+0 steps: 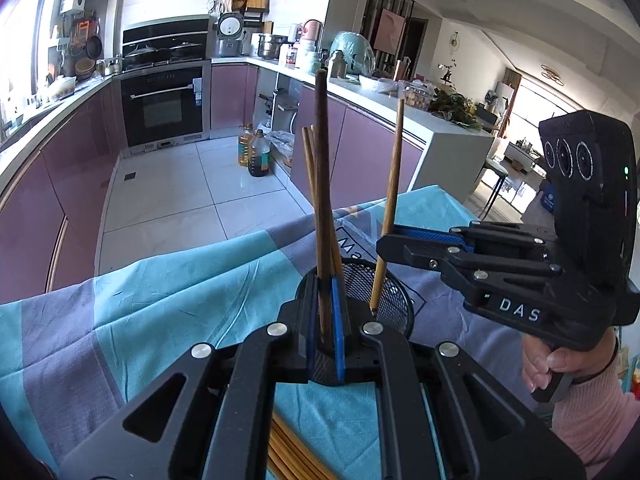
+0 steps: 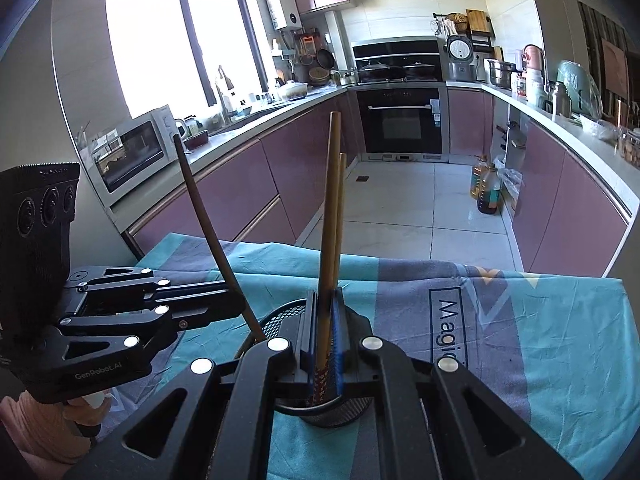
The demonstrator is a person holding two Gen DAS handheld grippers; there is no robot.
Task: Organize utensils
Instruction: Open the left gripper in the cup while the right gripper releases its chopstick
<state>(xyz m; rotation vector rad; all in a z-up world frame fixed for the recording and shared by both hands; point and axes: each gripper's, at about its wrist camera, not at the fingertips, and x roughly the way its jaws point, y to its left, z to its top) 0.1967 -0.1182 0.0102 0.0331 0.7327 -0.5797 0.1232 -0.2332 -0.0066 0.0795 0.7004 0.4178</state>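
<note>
kitchen bench under blue-grey cloth, left hand-held gripper clamping dark chopstick, right hand-held gripper clamping light chopstick, tips over black mesh cup

a dark chopstick and a tan chopstick stand upright over a black mesh holder.

A table carries everything here, and it is covered by a cloth in teal and grey-purple blocks, creased in soft folds, its far edge hanging toward the tiled kitchen floor. A dark-outlined label with lettering is printed on the cloth. A black mesh holder stands upright on the cloth near that label. At the near edge, a bundle of light wooden chopsticks lies flat on the cloth.
</note>
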